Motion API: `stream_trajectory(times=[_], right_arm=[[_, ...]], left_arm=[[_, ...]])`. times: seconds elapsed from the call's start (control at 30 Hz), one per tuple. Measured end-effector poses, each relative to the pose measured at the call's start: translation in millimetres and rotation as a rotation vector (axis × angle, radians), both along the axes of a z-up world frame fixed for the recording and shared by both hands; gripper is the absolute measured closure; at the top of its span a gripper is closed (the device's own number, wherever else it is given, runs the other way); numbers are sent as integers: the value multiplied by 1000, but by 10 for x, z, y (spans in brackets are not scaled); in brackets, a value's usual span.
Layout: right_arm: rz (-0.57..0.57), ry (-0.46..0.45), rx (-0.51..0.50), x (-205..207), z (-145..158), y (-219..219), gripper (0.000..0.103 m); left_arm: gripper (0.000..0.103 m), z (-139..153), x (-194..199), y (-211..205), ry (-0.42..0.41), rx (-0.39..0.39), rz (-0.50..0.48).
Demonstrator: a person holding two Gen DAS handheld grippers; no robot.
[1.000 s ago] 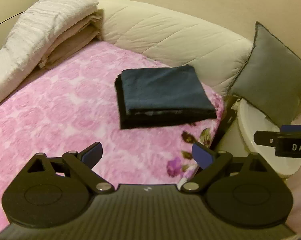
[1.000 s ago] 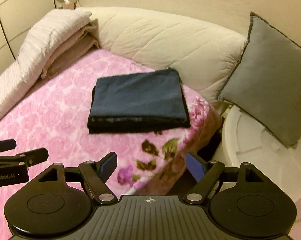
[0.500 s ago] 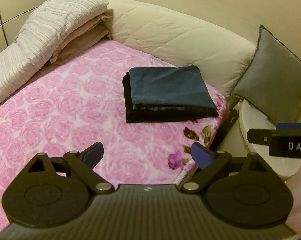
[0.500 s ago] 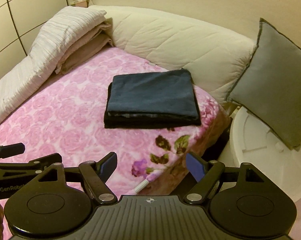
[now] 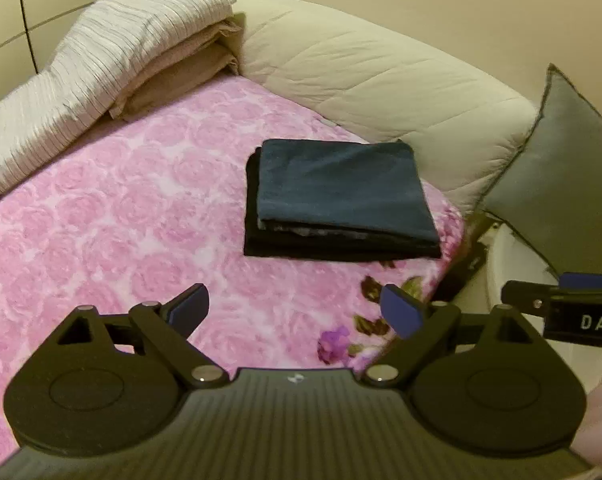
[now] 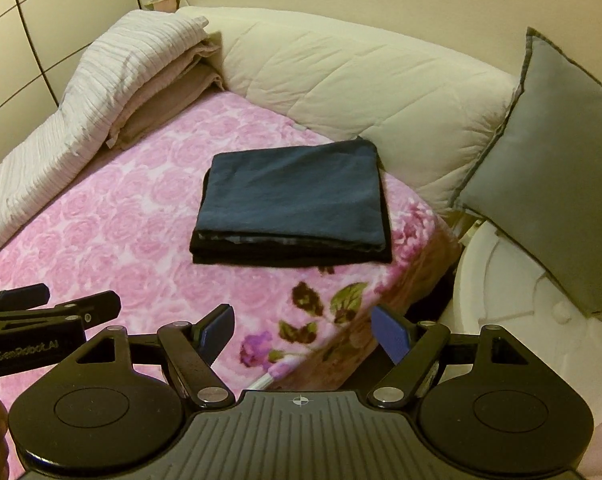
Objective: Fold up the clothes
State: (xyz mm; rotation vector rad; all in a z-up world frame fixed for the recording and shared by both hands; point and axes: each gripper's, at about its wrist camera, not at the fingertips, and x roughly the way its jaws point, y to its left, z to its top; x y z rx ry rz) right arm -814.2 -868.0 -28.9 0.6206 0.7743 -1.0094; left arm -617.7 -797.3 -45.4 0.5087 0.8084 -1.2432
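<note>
Clothes: we list them largest first.

1. Pink rose-print blanket [image 5: 121, 208], spread beneath and ahead of both pairs of jaws.
2. Folded stack [image 6: 293, 200] [image 5: 337, 196], teal garment squared over a black one, ahead of the jaws near the blanket's right edge, touched by neither.
3. Left gripper [image 5: 295, 312] and right gripper [image 6: 301, 330], both with jaws spread and holding nothing.

Risk, as we judge it: any approach that snags the stack's open front edge would peel the layers apart; a sideways nudge could slide it off the blanket's edge.
</note>
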Motion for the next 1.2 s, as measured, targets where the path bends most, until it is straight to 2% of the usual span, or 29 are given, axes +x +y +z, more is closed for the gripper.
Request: stream_trajectory(times=[0.07, 0.17, 0.27, 0.4, 0.77, 1.2], right_arm=[[7, -2, 0, -35, -5, -55, 24], [24, -4, 0, -69, -9, -131, 24], [36, -6, 0, -98, -14, -195, 24], [42, -8, 0, -134, -25, -265, 24], [35, -20, 20, -140, -66, -344, 24], [31, -30, 16, -172, -36, -353, 24]], left_arm=[[13, 17, -34, -43, -9, 0, 16], [13, 54, -4, -69, 60, -38, 62], [13, 64, -69, -130, 2, -36, 82], [13, 6, -119, -242, 11, 5, 89], [13, -56, -200, -372, -48, 51, 38], [13, -26, -295, -418, -64, 47, 14]])
